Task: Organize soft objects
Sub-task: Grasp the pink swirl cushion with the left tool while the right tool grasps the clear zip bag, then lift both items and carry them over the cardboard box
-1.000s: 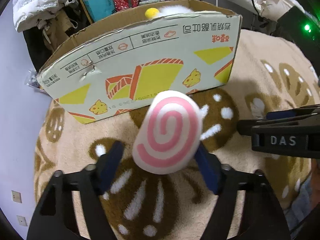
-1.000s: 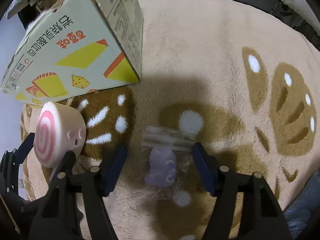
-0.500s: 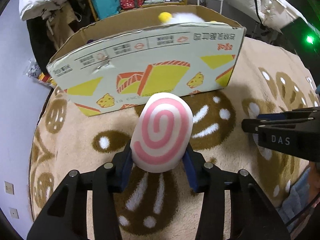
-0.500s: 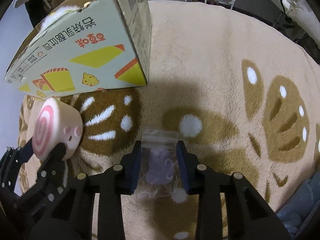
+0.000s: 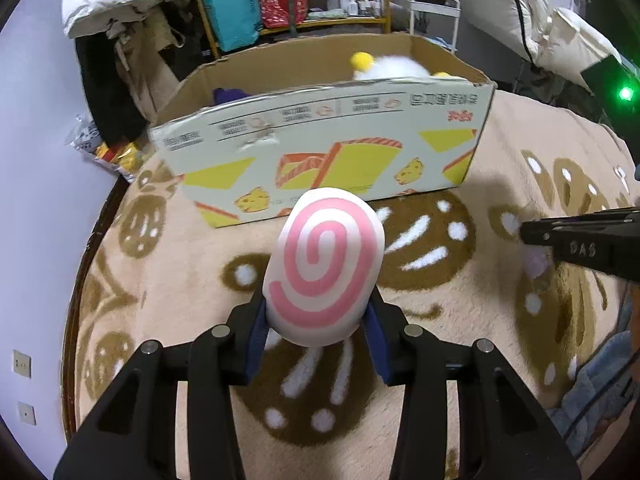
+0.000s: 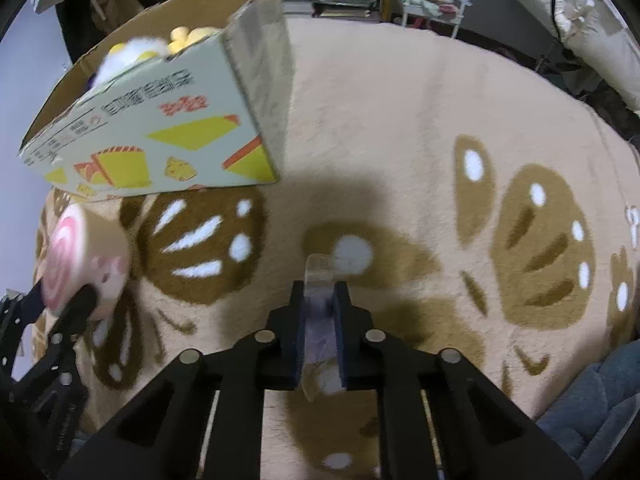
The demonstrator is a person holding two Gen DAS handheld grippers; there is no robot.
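your left gripper [image 5: 318, 320] pinches the swirl plush [image 5: 324, 264], jaws just closed on it. your right gripper [image 6: 318, 320] is squeezed on the bagged toy [image 6: 318, 312], both just above the rug [image 6: 400, 120]. the box [image 5: 320, 152], far side, already holds toys; these 2 remain. its near wall stands high, so clear it; the rug's right side lies open.
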